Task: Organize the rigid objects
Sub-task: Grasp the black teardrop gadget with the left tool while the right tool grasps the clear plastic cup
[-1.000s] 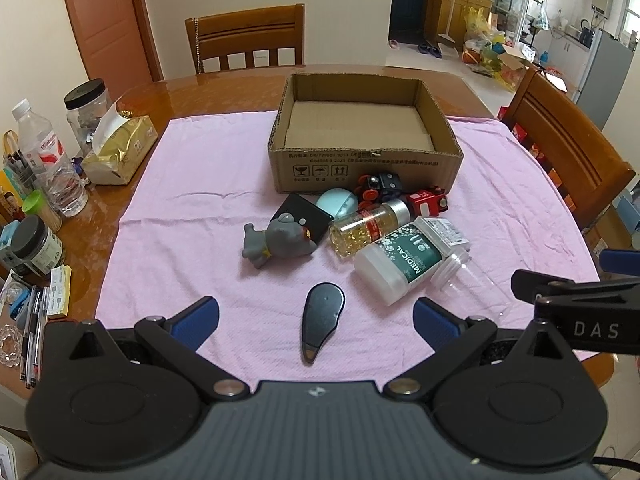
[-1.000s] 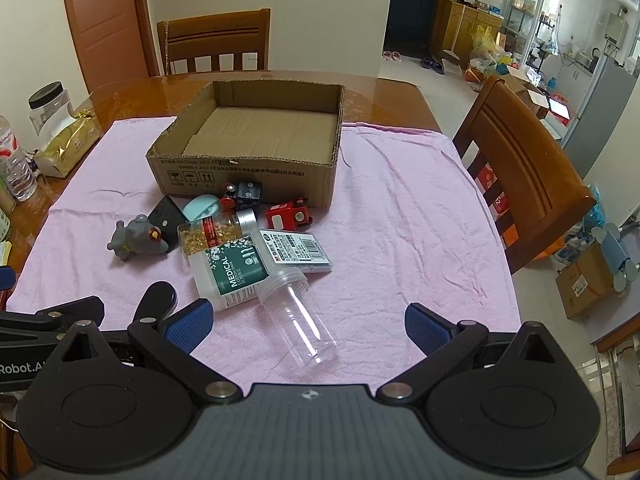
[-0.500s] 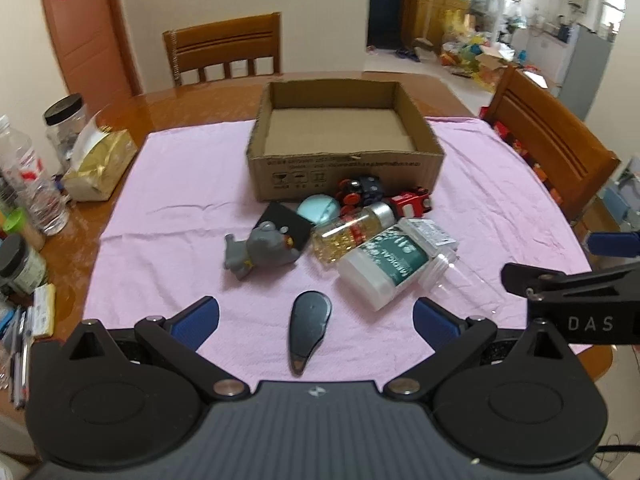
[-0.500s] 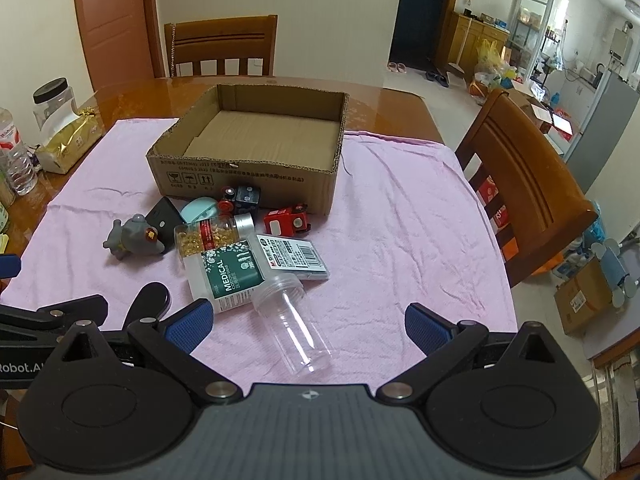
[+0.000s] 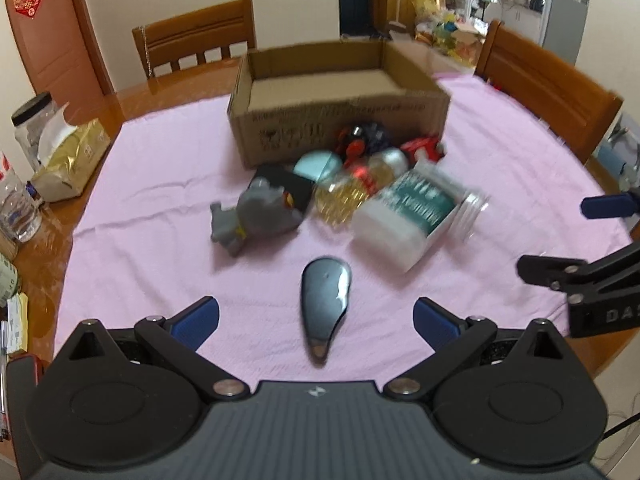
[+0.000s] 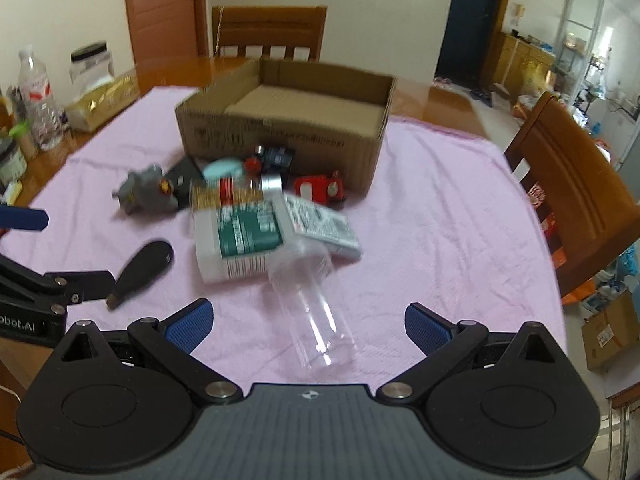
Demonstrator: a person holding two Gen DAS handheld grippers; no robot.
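An empty cardboard box (image 5: 340, 120) (image 6: 288, 128) stands on a pink cloth. In front of it lies a pile: a grey toy animal (image 5: 252, 212) (image 6: 144, 192), a white-and-green bottle (image 5: 404, 216) (image 6: 236, 240), a gold-filled bottle (image 5: 344, 196) (image 6: 228, 194), a red toy car (image 6: 320, 188), a flat printed box (image 6: 320, 224) and a clear plastic jar (image 6: 316, 312). A black teardrop-shaped object (image 5: 326, 296) (image 6: 140, 268) lies apart, nearer me. My left gripper (image 5: 316, 320) is open just before the black object. My right gripper (image 6: 308, 320) is open around the clear jar's near end.
Wooden chairs stand behind the table (image 5: 196, 44) and at the right (image 6: 568, 184). A gold tissue pack (image 5: 68, 160), a jar and a water bottle (image 6: 40, 96) crowd the table's left edge. The table's front edge is close below both grippers.
Both grippers have moved down and forward toward the pile; the objects now look larger and blurred. The clear jar now lies between the right gripper's fingers. Nothing has been gripped.
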